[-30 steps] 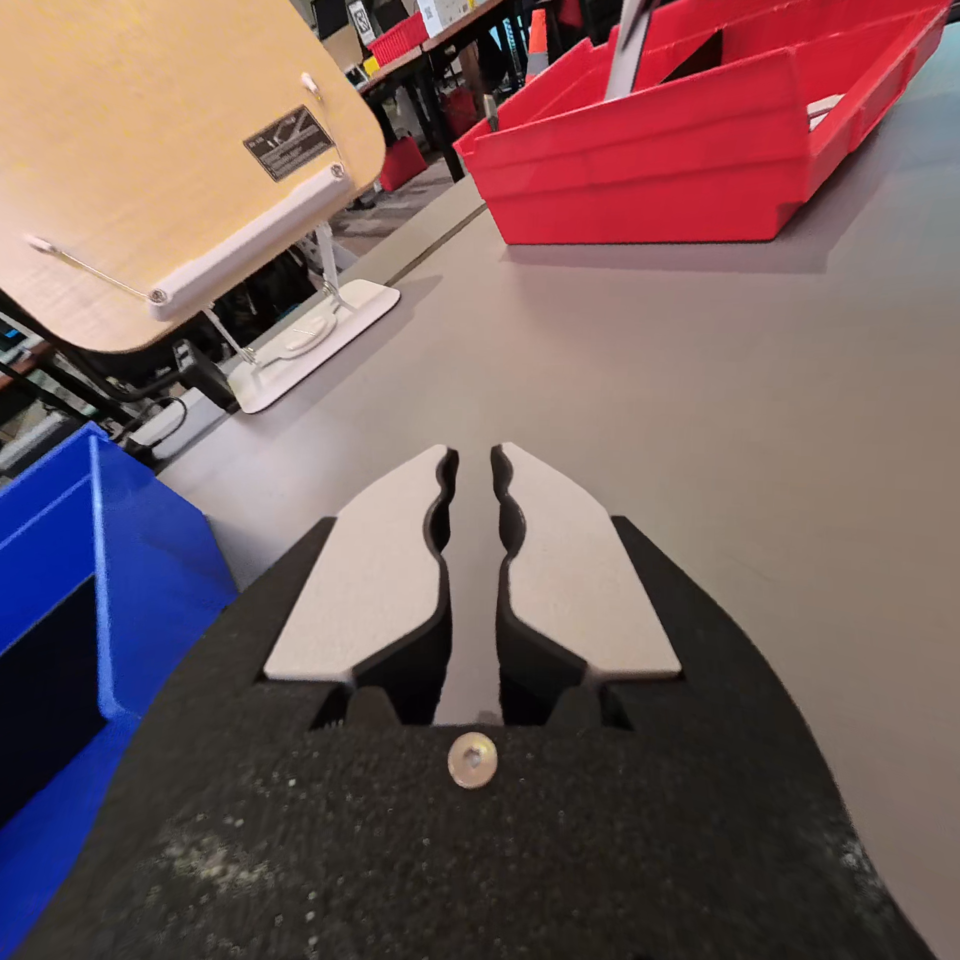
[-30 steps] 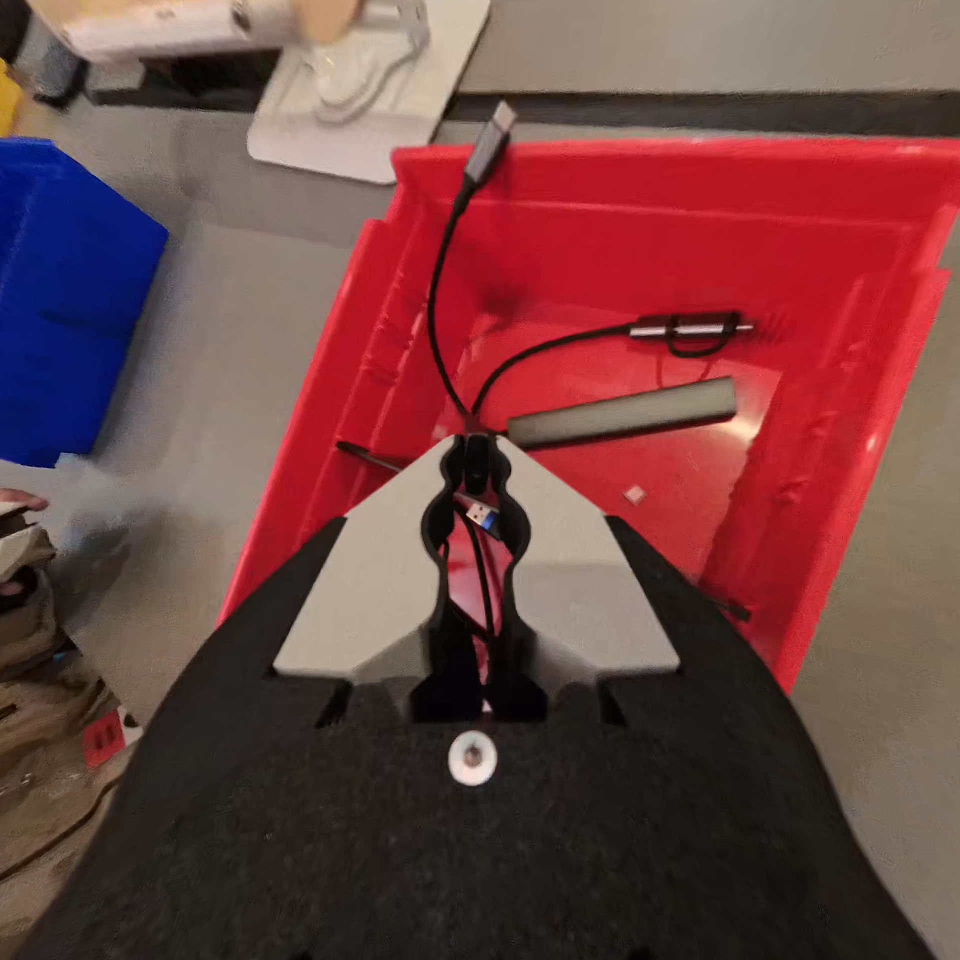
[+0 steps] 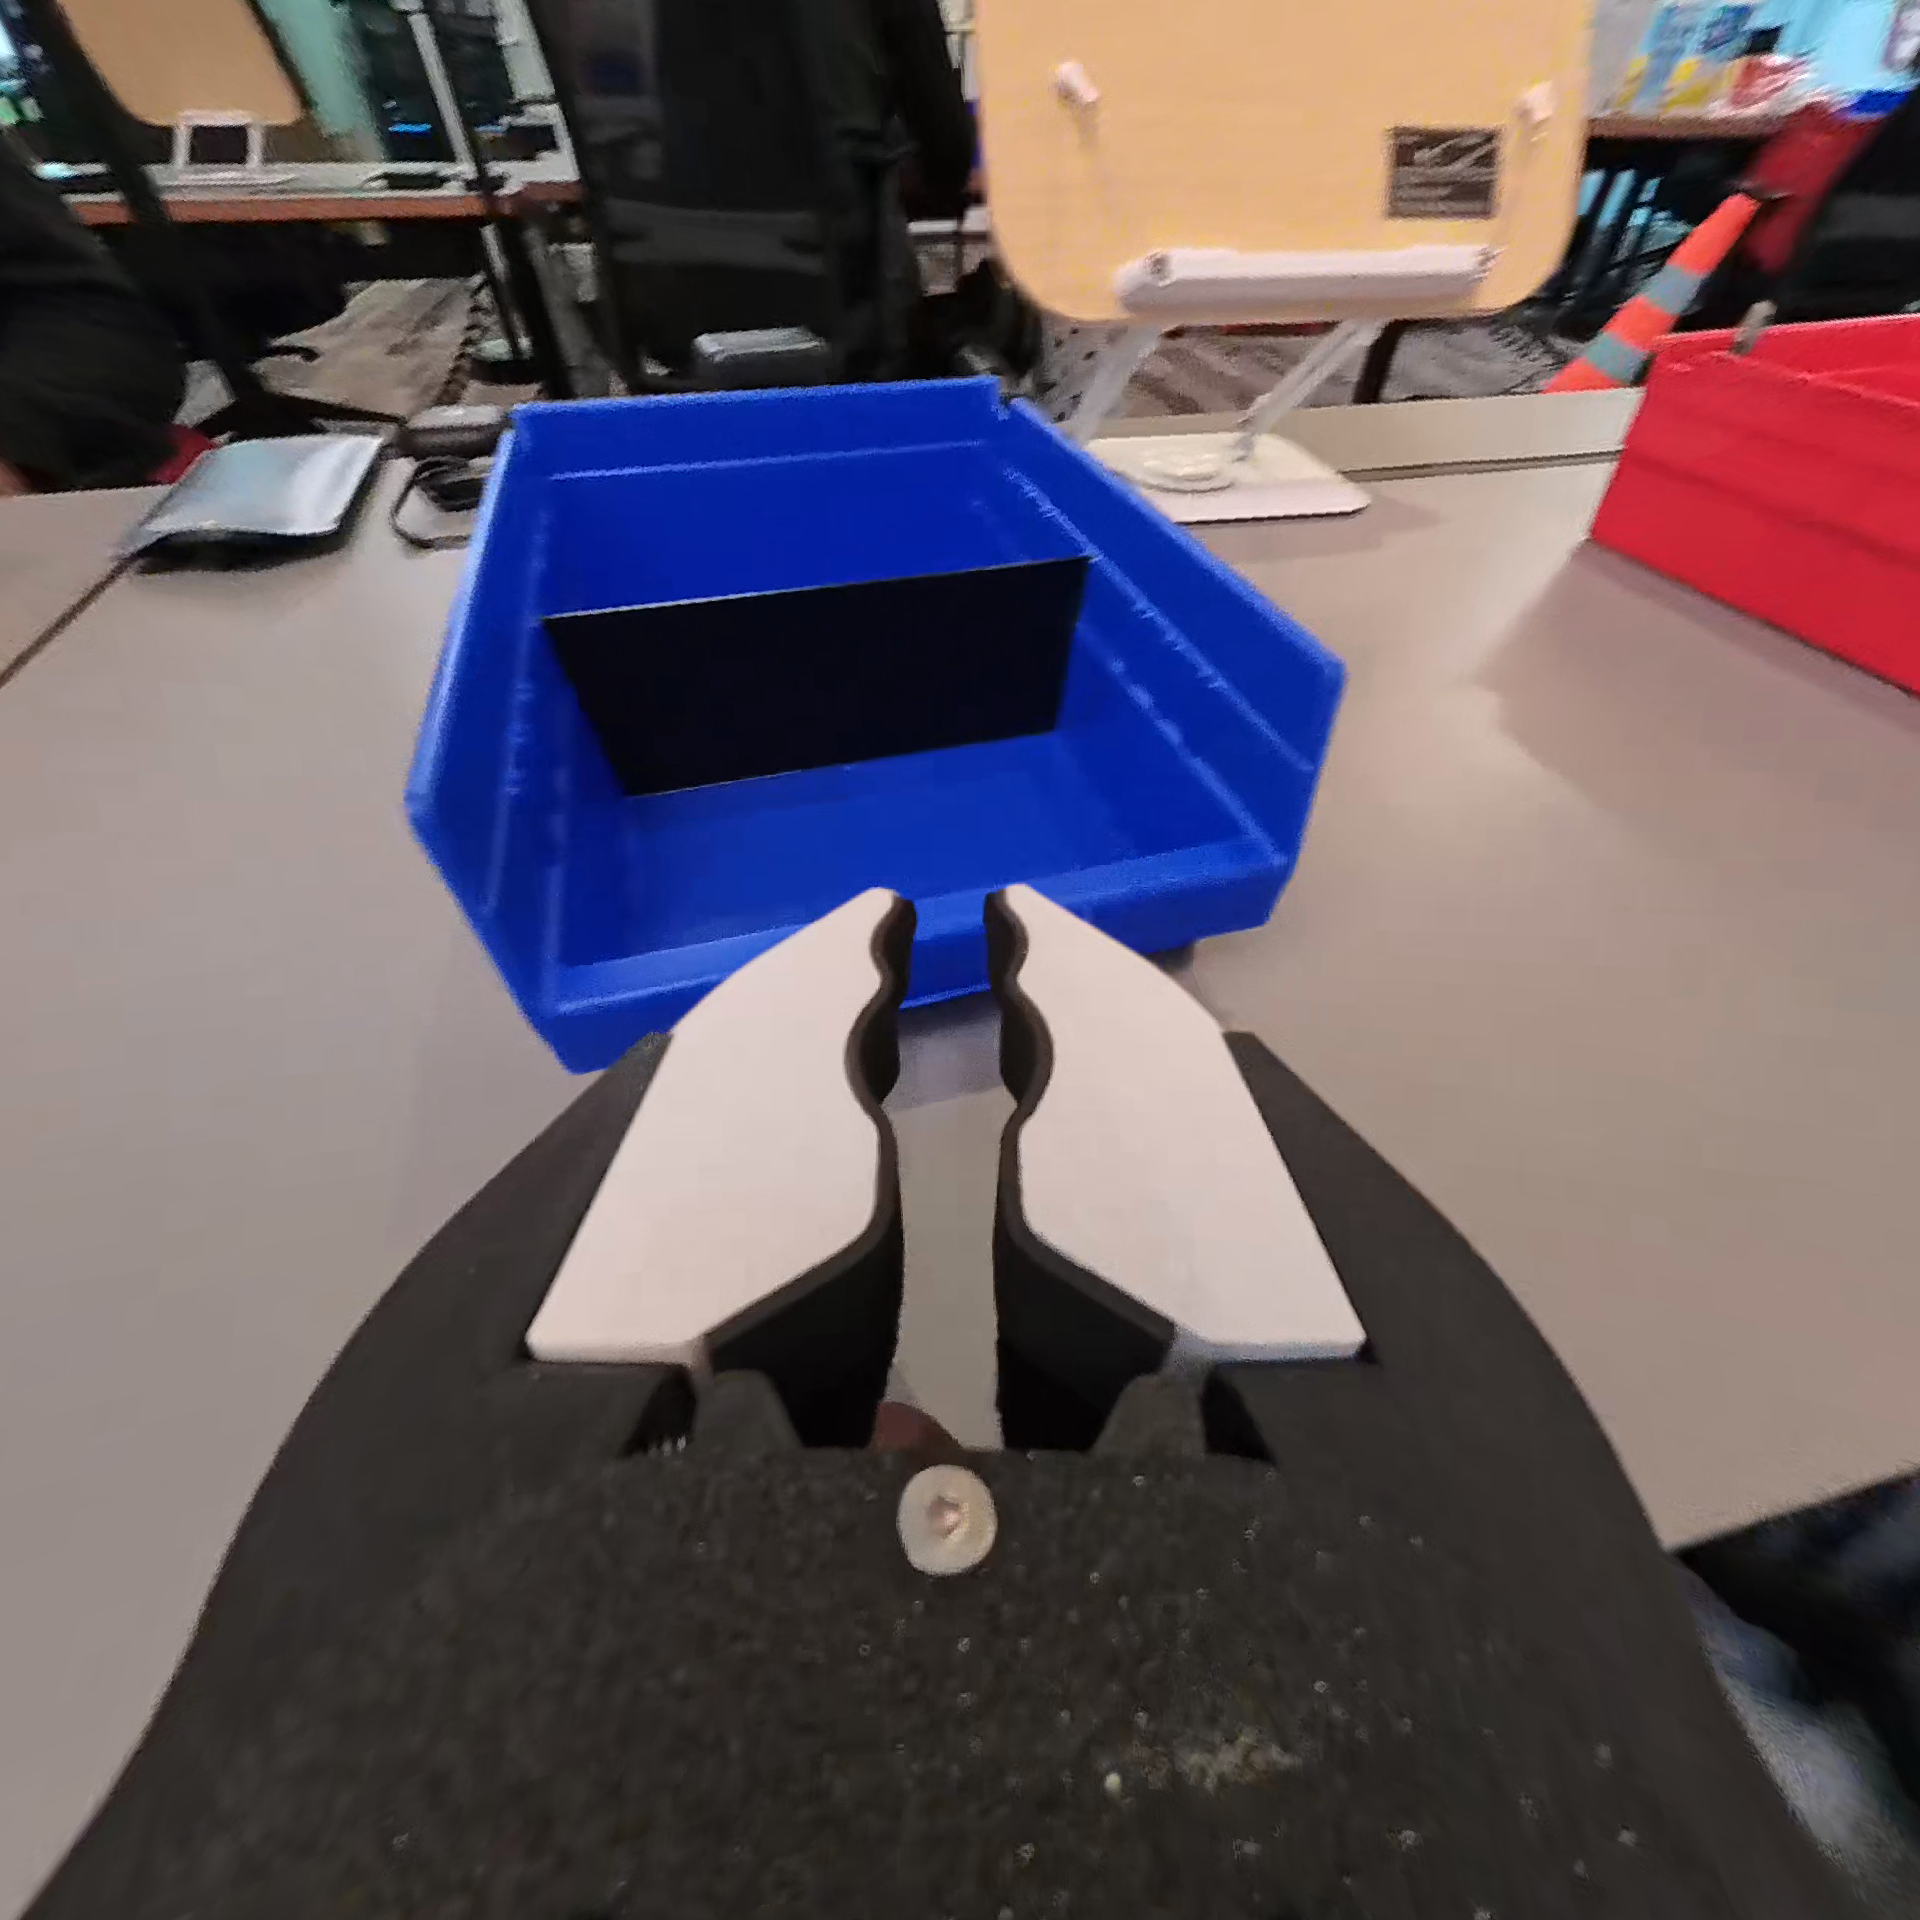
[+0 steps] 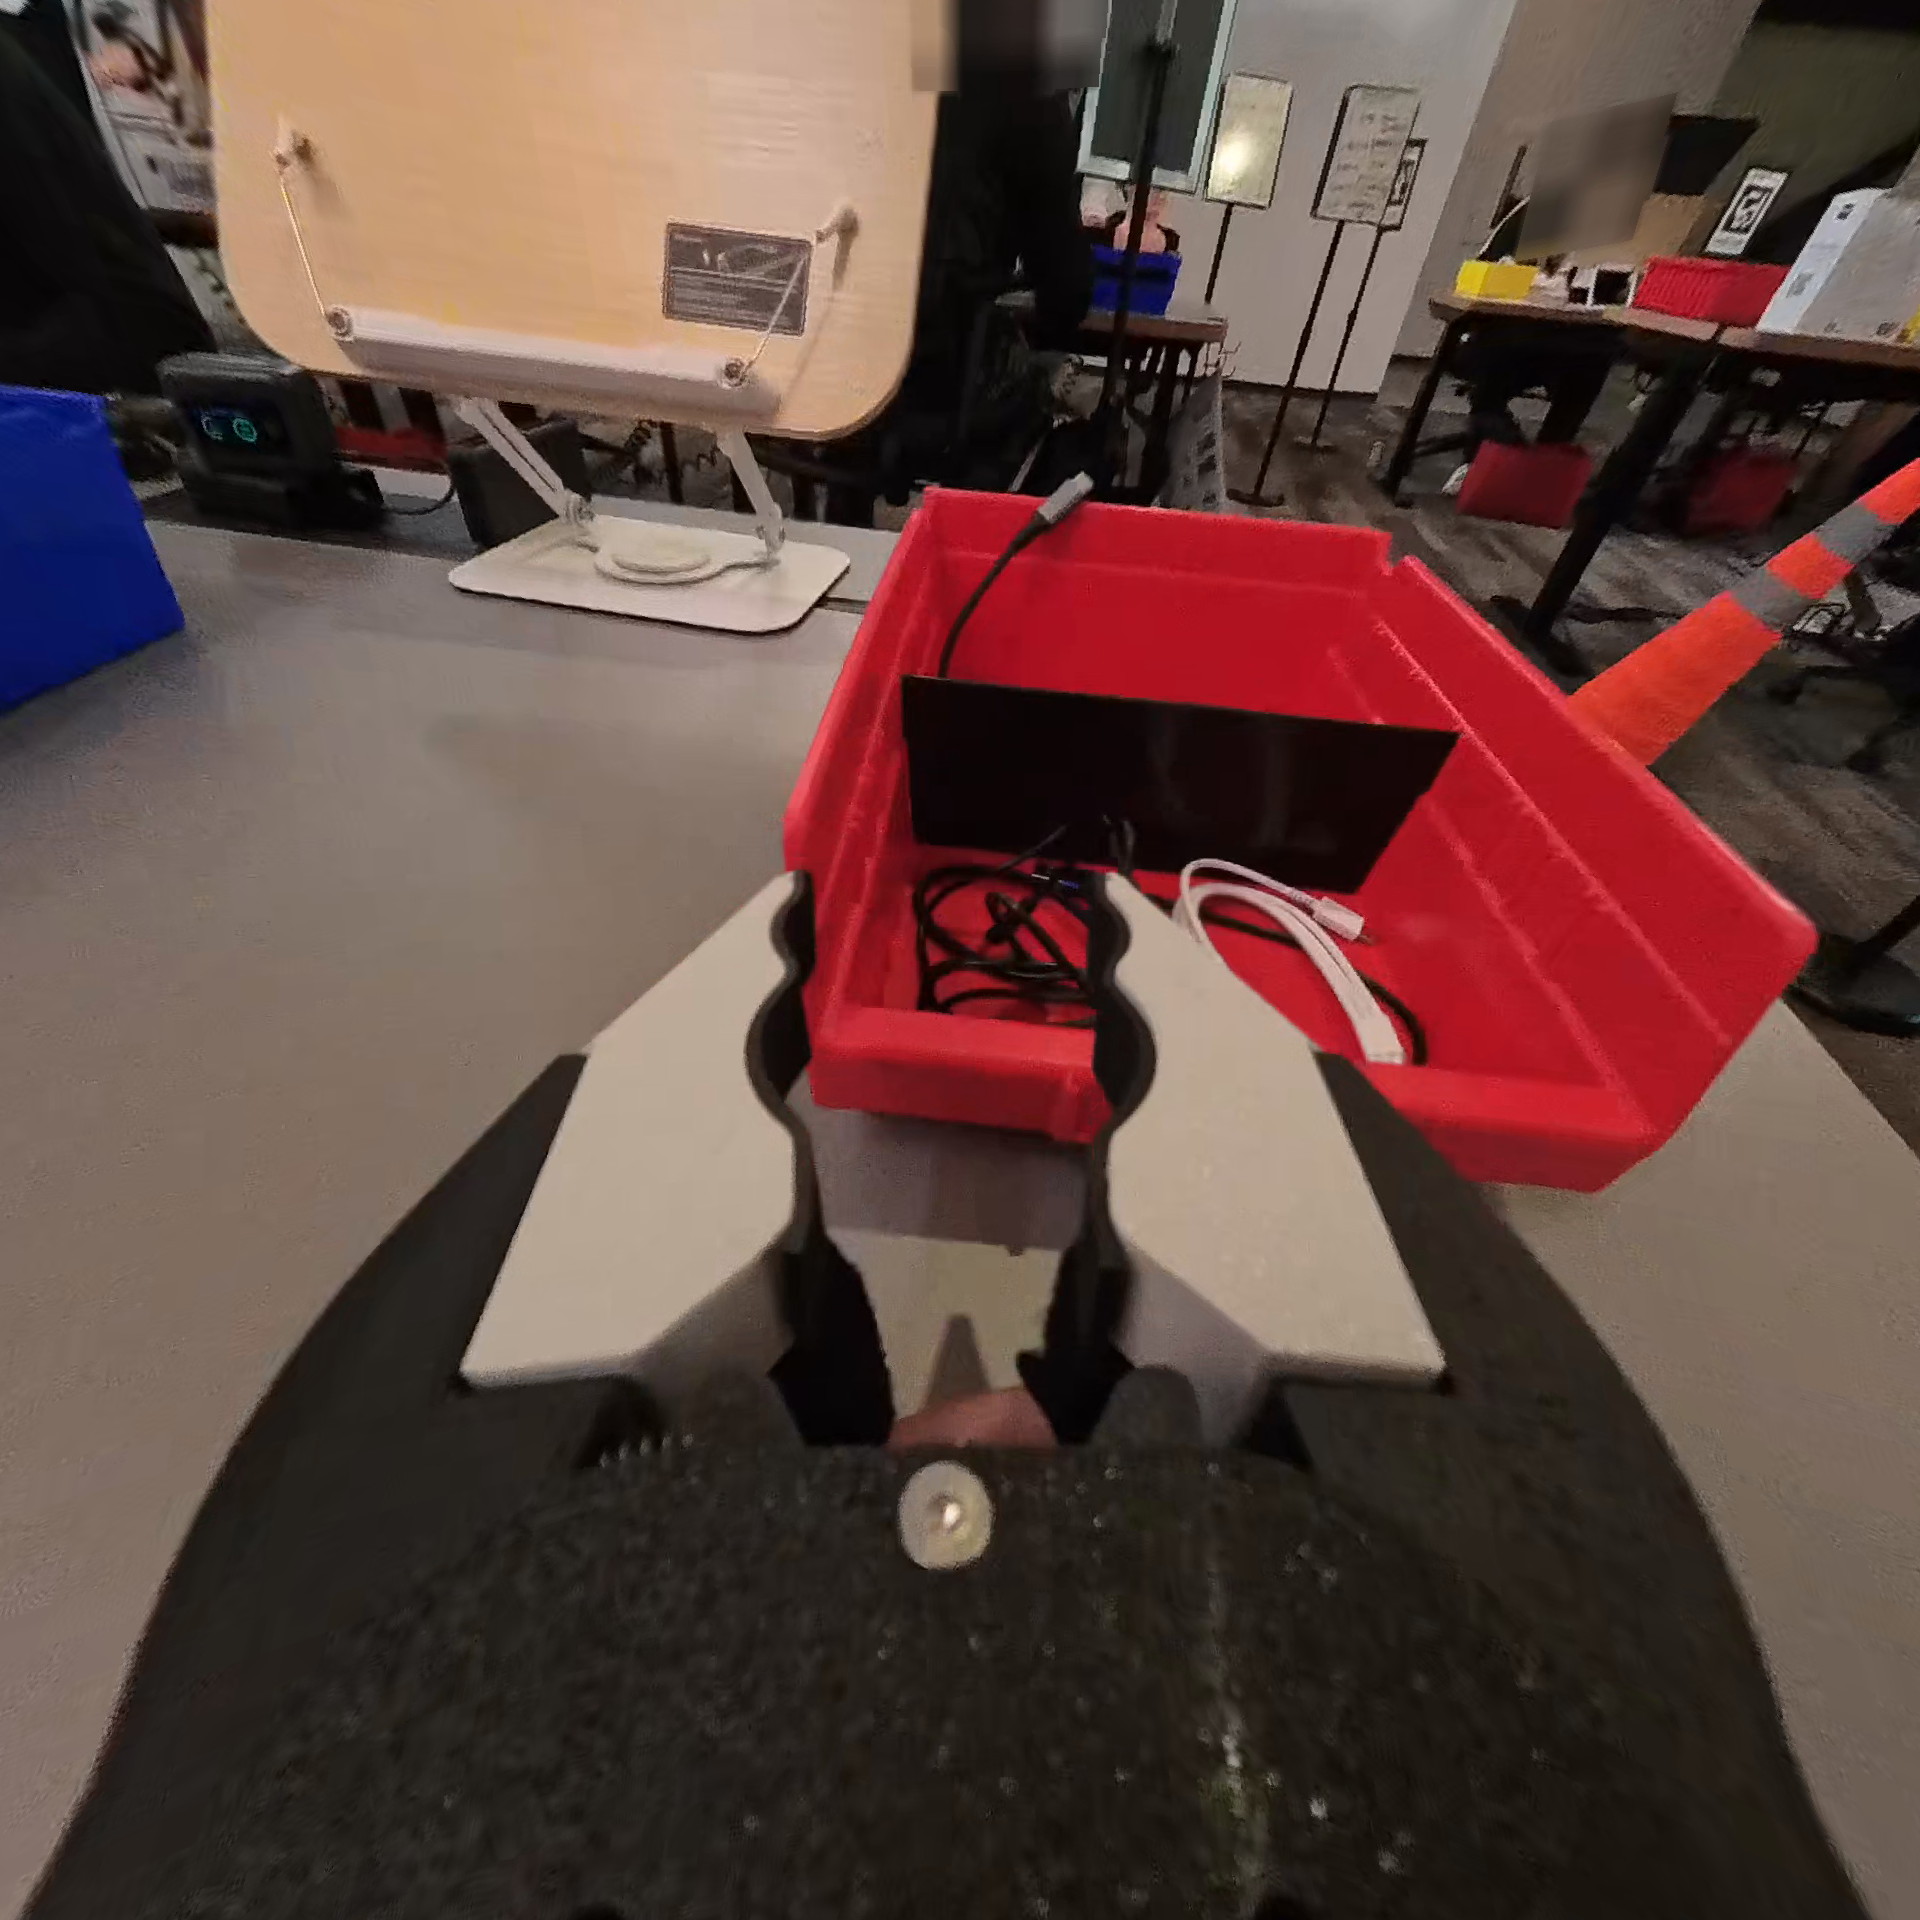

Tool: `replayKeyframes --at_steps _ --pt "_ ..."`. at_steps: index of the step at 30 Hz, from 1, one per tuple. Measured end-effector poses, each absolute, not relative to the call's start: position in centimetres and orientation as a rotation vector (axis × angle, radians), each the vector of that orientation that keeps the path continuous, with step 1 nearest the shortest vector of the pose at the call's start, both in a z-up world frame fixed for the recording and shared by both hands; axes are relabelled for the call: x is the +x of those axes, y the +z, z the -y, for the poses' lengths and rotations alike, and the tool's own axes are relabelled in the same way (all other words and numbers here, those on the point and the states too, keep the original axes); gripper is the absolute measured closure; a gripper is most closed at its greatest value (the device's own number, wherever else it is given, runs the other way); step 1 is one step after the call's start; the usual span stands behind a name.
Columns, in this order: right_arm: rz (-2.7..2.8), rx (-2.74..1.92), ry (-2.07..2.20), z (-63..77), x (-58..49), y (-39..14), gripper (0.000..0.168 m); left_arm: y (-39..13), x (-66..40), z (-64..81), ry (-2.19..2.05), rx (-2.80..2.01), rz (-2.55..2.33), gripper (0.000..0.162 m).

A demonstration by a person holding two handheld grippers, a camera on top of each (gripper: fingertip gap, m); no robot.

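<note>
My left gripper point(image 3: 948, 914) is empty, its jaws a narrow gap apart, low over the grey table point(image 3: 1558, 987). It sits just short of the front lip of a blue bin point(image 3: 1299, 665), which has a black divider point(image 3: 821, 675) across it. My right gripper point(image 4: 951, 899) is open and empty, at the near rim of a red bin point(image 4: 1610, 831). In that bin's front part lie a tangle of black cables point(image 4: 997, 945) and a white cable point(image 4: 1309, 935). Behind its black divider point(image 4: 1164, 779), a black cable with a grey plug point(image 4: 997, 582) leans over the back rim.
A wooden board on a white stand point(image 4: 561, 208) rises at the table's far edge, between the bins; it also shows in the left wrist view point(image 3: 1278, 135). A dark pouch point(image 3: 260, 499) lies left of the blue bin. An orange cone point(image 4: 1704, 644) stands beyond the table. Left tips to right tips: about 55 cm.
My right gripper has let go of the black cable, opened, and drawn back from above the red bin to its near rim. My left gripper has swung to face the blue bin.
</note>
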State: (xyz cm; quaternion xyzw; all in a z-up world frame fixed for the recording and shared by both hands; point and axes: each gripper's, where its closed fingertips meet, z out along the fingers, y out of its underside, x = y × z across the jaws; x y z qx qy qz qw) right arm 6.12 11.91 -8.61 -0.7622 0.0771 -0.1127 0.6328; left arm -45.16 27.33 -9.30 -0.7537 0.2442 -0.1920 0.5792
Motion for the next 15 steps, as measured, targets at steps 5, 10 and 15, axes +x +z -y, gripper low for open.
replayKeyframes --at_steps 5,10,15 --pt "-0.255 -1.801 -0.149 -11.6 7.2 -10.8 0.117 -10.3 -45.6 -28.7 -0.515 -1.84 -0.463 0.147" --pt "-0.36 -1.902 -0.127 -11.3 9.7 -13.2 0.117 -10.7 -45.3 -28.7 -0.531 -1.87 -0.466 0.146" --pt "-0.382 -1.897 -0.114 -11.8 10.9 -13.2 0.117 -11.5 -44.6 -28.7 -0.511 -1.901 -0.513 0.146"
